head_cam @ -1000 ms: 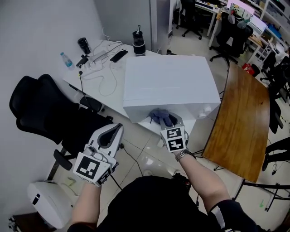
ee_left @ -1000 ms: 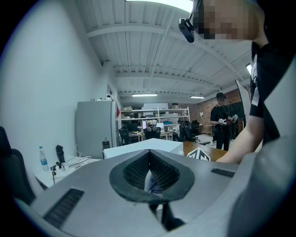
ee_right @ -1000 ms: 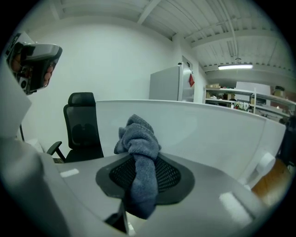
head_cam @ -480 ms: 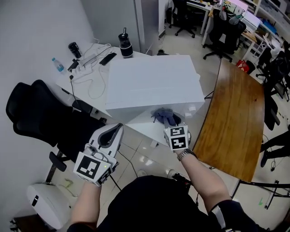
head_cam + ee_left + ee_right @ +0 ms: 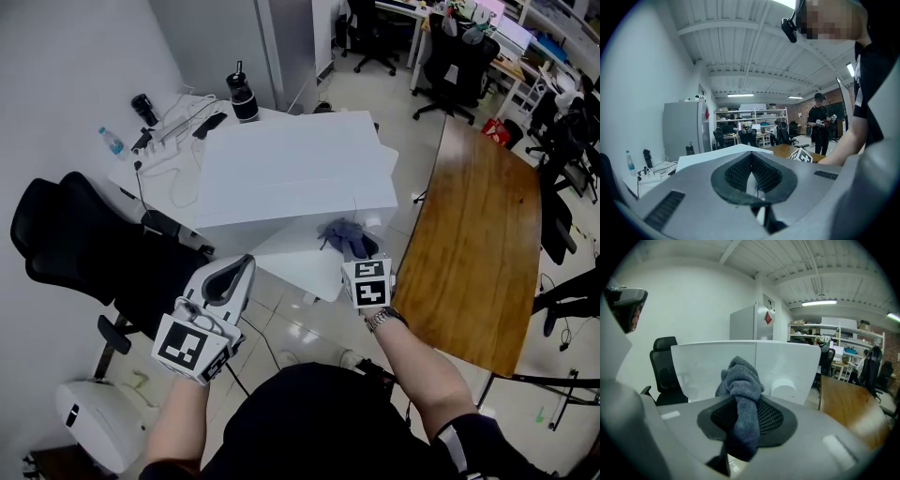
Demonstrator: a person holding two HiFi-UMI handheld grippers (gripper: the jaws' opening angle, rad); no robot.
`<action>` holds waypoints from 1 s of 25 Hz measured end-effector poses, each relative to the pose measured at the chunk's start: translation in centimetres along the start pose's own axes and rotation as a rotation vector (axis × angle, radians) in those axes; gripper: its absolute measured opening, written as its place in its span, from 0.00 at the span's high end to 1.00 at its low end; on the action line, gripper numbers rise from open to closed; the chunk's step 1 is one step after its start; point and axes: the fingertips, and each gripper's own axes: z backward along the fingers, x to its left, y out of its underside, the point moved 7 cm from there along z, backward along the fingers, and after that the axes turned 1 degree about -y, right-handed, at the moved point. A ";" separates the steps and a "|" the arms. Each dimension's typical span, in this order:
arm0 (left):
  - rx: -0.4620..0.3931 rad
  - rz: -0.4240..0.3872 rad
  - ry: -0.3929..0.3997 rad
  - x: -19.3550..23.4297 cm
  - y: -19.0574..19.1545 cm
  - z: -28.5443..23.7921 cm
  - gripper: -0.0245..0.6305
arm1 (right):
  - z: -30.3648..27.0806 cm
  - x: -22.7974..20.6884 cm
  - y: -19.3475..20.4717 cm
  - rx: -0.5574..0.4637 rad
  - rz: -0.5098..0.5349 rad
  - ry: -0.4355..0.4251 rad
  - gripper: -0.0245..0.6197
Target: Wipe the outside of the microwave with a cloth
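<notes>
The white microwave [image 5: 291, 173] stands in the middle of the head view, and its front with a round knob [image 5: 785, 389] fills the right gripper view. My right gripper [image 5: 354, 251] is shut on a grey cloth [image 5: 740, 380]. The bunched cloth [image 5: 342, 234] sticks out past the jaws and sits close to the right end of the microwave's front; I cannot tell whether it touches. My left gripper [image 5: 232, 272] hangs low to the left, away from the microwave, shut with nothing in it. Its jaws meet at the tip [image 5: 751, 157].
A brown wooden table [image 5: 469, 244] runs along the right. A black office chair [image 5: 75, 244] stands at the left. Behind it is a white desk [image 5: 164, 178] with cables, a water bottle [image 5: 110, 142] and a dark flask [image 5: 242, 94]. A person [image 5: 819, 124] stands far back.
My right gripper has carried the cloth rightward along the microwave's front, from about its middle to its right end. The left gripper has moved along with the body and stays shut.
</notes>
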 end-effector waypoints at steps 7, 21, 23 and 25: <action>-0.003 -0.005 0.012 -2.3 -0.2 -1.1 0.96 | 1.6 -2.6 0.8 -0.002 -0.020 0.025 0.80; -0.001 -0.005 -0.003 -6.0 -0.7 -1.8 0.96 | 3.9 -7.5 0.8 -0.015 -0.026 0.056 0.80; 0.000 -0.004 -0.008 -6.5 -0.7 -1.9 0.96 | 4.2 -8.0 0.7 -0.022 -0.020 0.057 0.80; 0.002 0.000 -0.014 -7.0 -0.7 -1.8 0.96 | 4.4 -8.5 0.7 -0.025 -0.015 0.056 0.80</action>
